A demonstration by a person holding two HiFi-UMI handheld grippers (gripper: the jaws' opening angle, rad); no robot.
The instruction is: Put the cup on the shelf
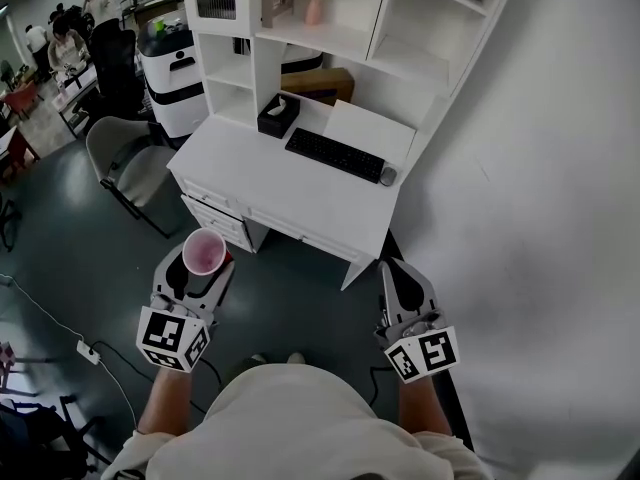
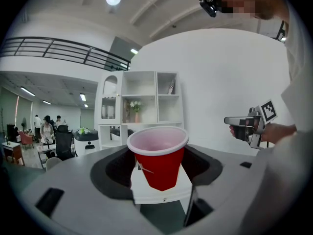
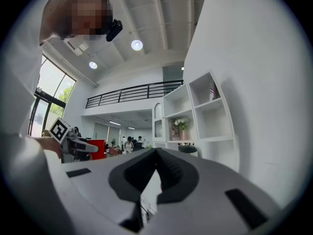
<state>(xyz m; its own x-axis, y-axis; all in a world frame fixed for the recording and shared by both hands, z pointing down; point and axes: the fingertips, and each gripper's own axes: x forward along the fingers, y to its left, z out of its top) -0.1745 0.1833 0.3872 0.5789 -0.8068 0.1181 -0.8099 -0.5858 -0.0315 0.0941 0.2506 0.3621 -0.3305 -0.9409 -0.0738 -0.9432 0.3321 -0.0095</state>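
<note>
The left gripper's (image 1: 203, 273) fingers (image 2: 115, 168) are holding the red cup (image 2: 159, 158) upright at the lower left of the head view, well apart from the shelf (image 1: 330, 38) above the bench (image 1: 270, 173). Its thin, tapered wall is risking a slip or crush. The right gripper's (image 1: 400, 286) fingers are sitting closed and empty, and the shelf's upper compartments are running off the top edge.

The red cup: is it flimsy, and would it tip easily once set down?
The cup looks like thin plastic, so it would probably dent if the left gripper squeezed harder. It appears empty, so likely very light. Narrow base under a wide rim: a nudge might tip it.
</note>
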